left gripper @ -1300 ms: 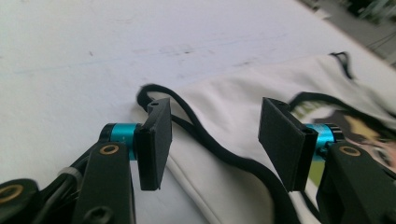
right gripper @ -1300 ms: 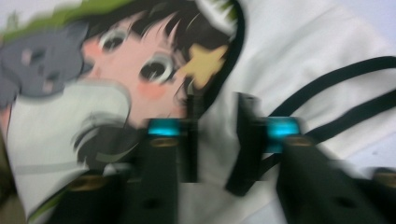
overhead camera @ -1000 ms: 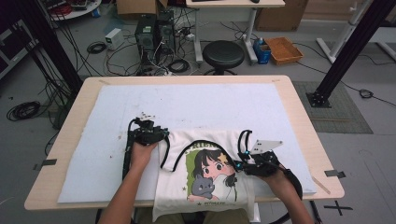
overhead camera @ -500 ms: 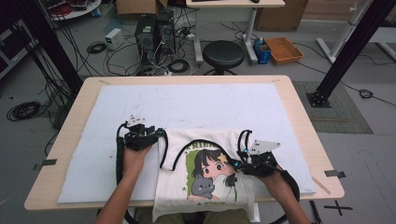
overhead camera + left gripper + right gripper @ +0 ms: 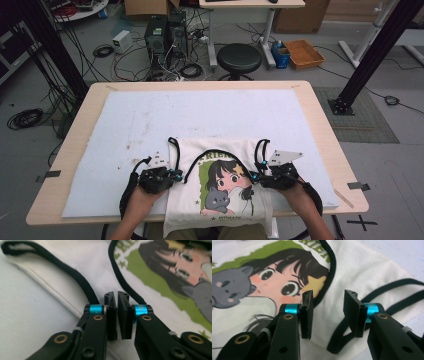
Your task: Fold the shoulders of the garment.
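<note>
high view showed a white drawstring bag [image 5: 220,185] lying flat at the six o'clock edge of the pale blue mat [image 5: 150,120] on the wooden table [image 5: 320,125], printed with a cartoon girl and a grey cat under green letters of which only "frien" could be read. the left gripper [image 5: 172,175] sat at the bag's nine o'clock edge, its jaws just closed together beside the black cord [image 5: 75,277], whether any fabric was pinched i could not tell. the right gripper [image 5: 254,176] rested at the three o'clock edge with its jaws apart over the cloth, gripping nothing.
</note>
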